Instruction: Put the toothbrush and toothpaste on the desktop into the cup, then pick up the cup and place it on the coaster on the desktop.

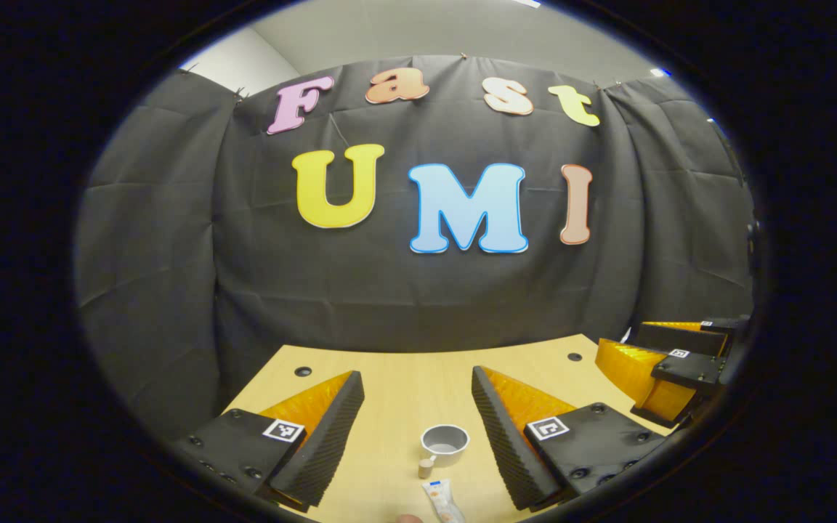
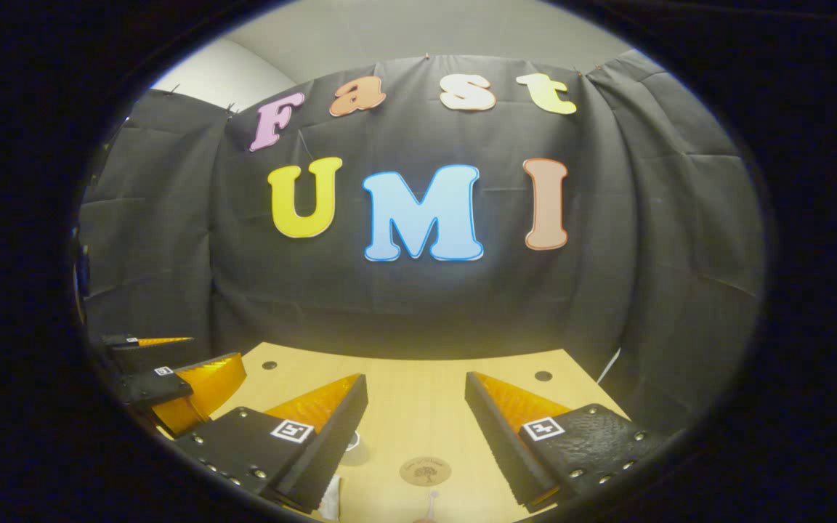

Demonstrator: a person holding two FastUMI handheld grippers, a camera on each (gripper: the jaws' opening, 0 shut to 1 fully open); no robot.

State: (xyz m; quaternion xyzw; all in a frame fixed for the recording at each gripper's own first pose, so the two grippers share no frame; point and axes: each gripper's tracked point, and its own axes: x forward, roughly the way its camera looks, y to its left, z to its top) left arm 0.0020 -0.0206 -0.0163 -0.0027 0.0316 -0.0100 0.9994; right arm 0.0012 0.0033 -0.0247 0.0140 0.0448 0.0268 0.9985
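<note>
Both sets of tongs hang wide apart above the wooden tabletop (image 1: 397, 378), holding nothing. Between the left tongs (image 1: 417, 407), near the front edge, lies the toothpaste tube (image 1: 442, 501), with a small wooden piece (image 1: 426, 467) and the grey cup (image 1: 445, 444) just beyond. Between the right tongs (image 2: 416, 410) sits the round coaster (image 2: 426, 471).

Pale wood-grain desk (image 1: 404, 392), dark holes in it. Grey cup (image 1: 445, 444), lighter rim. White toothpaste (image 1: 442, 500) with blue and orange print. Brown round coaster (image 2: 425, 471) shows a dark tree motif. Black wall cloth (image 2: 418, 290).
</note>
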